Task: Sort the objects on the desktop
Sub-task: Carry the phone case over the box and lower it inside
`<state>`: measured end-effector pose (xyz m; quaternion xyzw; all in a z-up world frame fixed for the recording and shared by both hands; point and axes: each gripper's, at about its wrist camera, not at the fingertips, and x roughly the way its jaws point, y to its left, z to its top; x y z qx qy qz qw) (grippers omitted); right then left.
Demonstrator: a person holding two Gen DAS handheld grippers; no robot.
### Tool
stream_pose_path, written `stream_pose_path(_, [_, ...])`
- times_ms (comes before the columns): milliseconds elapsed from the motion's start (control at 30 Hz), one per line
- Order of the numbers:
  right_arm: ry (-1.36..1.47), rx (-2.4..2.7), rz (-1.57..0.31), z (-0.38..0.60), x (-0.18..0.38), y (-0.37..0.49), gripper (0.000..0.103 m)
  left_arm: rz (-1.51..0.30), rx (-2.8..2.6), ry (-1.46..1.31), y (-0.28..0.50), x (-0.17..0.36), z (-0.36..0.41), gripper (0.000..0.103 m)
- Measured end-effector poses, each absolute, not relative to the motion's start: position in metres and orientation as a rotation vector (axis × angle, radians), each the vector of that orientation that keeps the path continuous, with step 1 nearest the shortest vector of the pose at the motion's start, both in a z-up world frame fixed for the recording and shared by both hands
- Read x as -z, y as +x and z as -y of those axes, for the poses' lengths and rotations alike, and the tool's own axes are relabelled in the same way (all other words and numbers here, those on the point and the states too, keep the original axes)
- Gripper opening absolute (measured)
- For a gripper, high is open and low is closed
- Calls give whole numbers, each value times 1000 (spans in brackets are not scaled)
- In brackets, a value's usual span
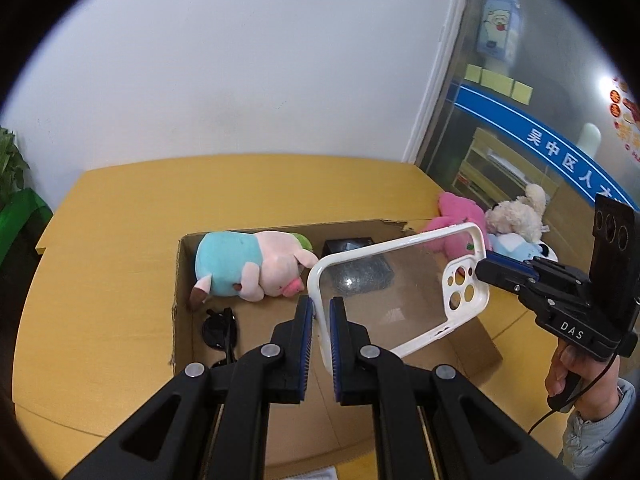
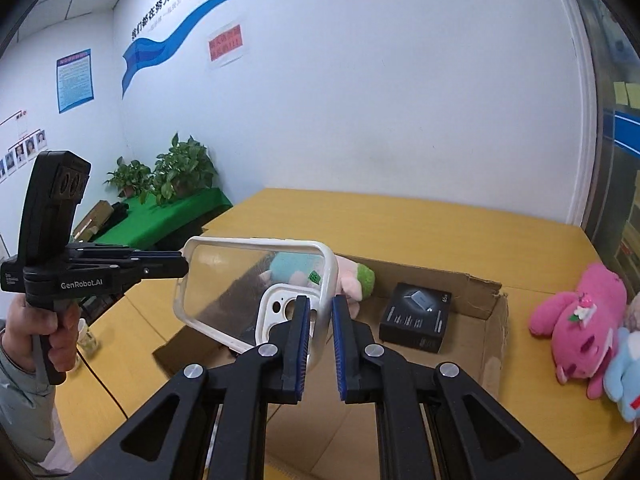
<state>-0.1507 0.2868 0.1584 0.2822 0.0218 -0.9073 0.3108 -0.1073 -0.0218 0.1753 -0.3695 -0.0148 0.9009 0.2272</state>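
Note:
A clear phone case with a white rim (image 1: 400, 284) hangs in the air over an open cardboard box (image 1: 182, 264), held at both ends. My left gripper (image 1: 321, 308) is shut on its plain end. My right gripper (image 2: 320, 308) is shut on its camera-hole end; it also shows in the left wrist view (image 1: 482, 270). In the right wrist view the case (image 2: 256, 280) stretches left to the left gripper (image 2: 185, 266). In the box lie a pig plush in a blue shirt (image 1: 248, 266), a small black box (image 2: 416, 320) and black sunglasses (image 1: 220, 328).
The box (image 2: 492, 320) sits on a yellow table (image 1: 120, 216). A pink plush (image 2: 580, 320), a cream plush (image 1: 516, 214) and a light-blue plush (image 2: 624, 372) lie on the table to the right of the box. A white wall stands behind; potted plants (image 2: 176, 172) stand far left.

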Motion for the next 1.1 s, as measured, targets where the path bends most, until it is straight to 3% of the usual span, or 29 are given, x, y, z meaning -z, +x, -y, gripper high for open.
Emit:
stream_pose_path(267, [934, 2341, 14, -269, -110, -230, 10, 133, -2416, -1230, -184, -118, 23, 7])
stream_pose_path(500, [1204, 2252, 104, -268, -27, -293, 10, 149, -2334, -1438, -232, -55, 13, 7])
stream_pose_path(733, [1464, 2117, 153, -255, 45, -319, 11, 74, -2322, -1604, -259, -20, 7, 7])
stream_pose_path(1033, [1544, 2096, 127, -240, 68, -326, 13, 88, -2272, -1774, -274, 20, 13, 8])
stream_pose_path(1100, [1550, 2086, 114, -236, 67, -325, 14, 87, -2274, -1780, -272, 21, 15, 12])
